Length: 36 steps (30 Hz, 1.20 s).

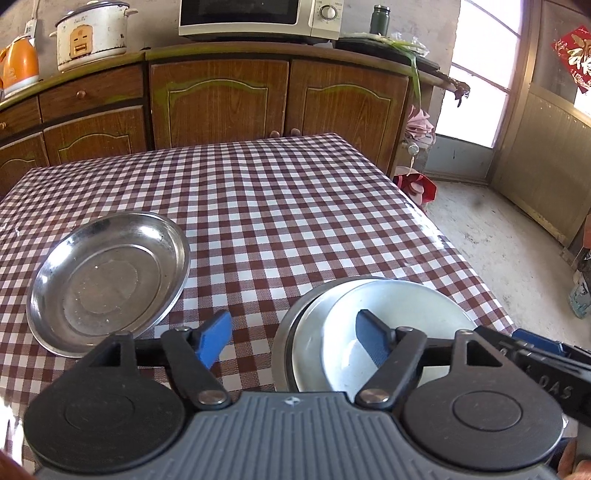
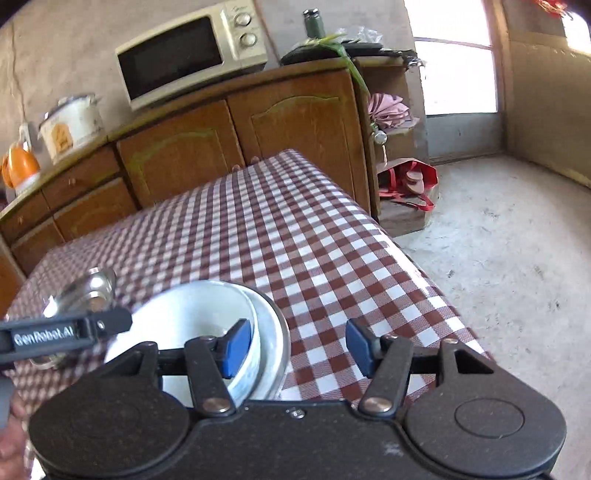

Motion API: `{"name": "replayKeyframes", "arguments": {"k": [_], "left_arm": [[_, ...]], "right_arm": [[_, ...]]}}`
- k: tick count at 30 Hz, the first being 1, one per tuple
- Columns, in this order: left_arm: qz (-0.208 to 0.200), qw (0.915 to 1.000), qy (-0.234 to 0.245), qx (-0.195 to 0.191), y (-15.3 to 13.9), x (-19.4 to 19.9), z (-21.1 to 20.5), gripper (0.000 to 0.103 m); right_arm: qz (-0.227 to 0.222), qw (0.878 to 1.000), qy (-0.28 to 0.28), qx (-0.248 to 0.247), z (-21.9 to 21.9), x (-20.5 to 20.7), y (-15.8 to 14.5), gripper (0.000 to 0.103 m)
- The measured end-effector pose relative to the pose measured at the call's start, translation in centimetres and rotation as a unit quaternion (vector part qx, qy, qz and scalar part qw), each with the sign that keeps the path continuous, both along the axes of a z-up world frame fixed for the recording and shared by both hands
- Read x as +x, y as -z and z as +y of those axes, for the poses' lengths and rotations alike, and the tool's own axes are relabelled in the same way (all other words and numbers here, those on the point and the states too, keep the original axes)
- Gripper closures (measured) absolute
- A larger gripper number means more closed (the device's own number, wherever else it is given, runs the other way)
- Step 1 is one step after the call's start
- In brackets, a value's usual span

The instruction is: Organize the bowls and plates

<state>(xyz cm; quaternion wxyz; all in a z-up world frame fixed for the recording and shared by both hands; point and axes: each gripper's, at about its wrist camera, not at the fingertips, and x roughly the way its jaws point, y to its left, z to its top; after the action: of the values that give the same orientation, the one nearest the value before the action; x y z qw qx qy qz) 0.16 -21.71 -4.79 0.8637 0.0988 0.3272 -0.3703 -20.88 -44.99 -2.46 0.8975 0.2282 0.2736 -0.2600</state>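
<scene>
A steel plate (image 1: 107, 277) lies alone on the checked table at the left. A white bowl (image 1: 399, 325) sits inside a second steel plate (image 1: 295, 332) at the near right. My left gripper (image 1: 293, 341) is open and empty, its right finger over the bowl and its left finger over the cloth. In the right wrist view the white bowl (image 2: 184, 325) sits in its steel plate (image 2: 273, 350). My right gripper (image 2: 299, 349) is open and empty, its left finger over the bowl's rim. The lone plate (image 2: 86, 291) shows blurred behind the left gripper's body.
The checked tablecloth (image 1: 280, 206) covers the table, whose right edge (image 2: 417, 266) drops to a concrete floor. Wooden cabinets (image 1: 218, 99) stand behind, carrying a microwave (image 1: 258, 16), a rice cooker (image 1: 92, 35) and an orange kettle (image 1: 18, 62). A red bag (image 2: 410, 181) lies on the floor.
</scene>
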Motion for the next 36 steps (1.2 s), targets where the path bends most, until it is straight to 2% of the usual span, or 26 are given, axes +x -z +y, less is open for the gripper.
{"name": "replayKeyframes", "arguments": {"k": [5, 10, 16, 18, 21, 25, 29, 33, 36], "left_arm": [[0.007, 1.0, 0.001, -0.001, 0.1, 0.1, 0.1, 0.021], [0.008, 0.9999, 0.006, 0.004, 0.4, 0.1, -0.1, 0.017], [0.014, 0.9996, 0.015, 0.019, 1.3, 0.3, -0.6, 0.016], [0.015, 0.9993, 0.022, 0.028, 1.6, 0.4, -0.9, 0.016], [0.02, 0.9988, 0.032, 0.033, 2.2, 0.5, -1.1, 0.017], [0.01, 0.9985, 0.026, 0.048, 2.6, 0.8, -1.4, 0.016], [-0.005, 0.9983, 0.028, 0.05, 2.8, 0.9, -1.5, 0.015], [-0.001, 0.9987, 0.024, 0.046, 3.1, 1.4, -1.6, 0.009], [0.009, 0.9987, 0.02, 0.047, 3.5, 1.8, -1.9, 0.009]], "right_arm": [[-0.026, 0.999, -0.016, 0.022, -0.2, -0.2, -0.4, 0.033], [-0.024, 0.998, -0.021, 0.045, -0.3, 0.0, 0.1, 0.033], [-0.017, 0.998, -0.04, 0.052, 0.2, 0.4, 0.7, 0.032], [-0.006, 0.998, -0.042, 0.043, 0.5, 0.8, 0.9, 0.031], [0.015, 0.999, -0.043, 0.026, 0.9, 1.3, 1.3, 0.023], [0.031, 0.997, -0.063, 0.025, 1.0, 2.1, 1.9, 0.023], [0.05, 0.998, -0.041, -0.022, 1.4, 2.6, 2.3, 0.02], [0.029, 0.999, -0.039, 0.023, 0.8, 2.3, 2.7, 0.02], [0.023, 0.999, -0.04, 0.026, 0.7, 2.5, 2.9, 0.02]]}}
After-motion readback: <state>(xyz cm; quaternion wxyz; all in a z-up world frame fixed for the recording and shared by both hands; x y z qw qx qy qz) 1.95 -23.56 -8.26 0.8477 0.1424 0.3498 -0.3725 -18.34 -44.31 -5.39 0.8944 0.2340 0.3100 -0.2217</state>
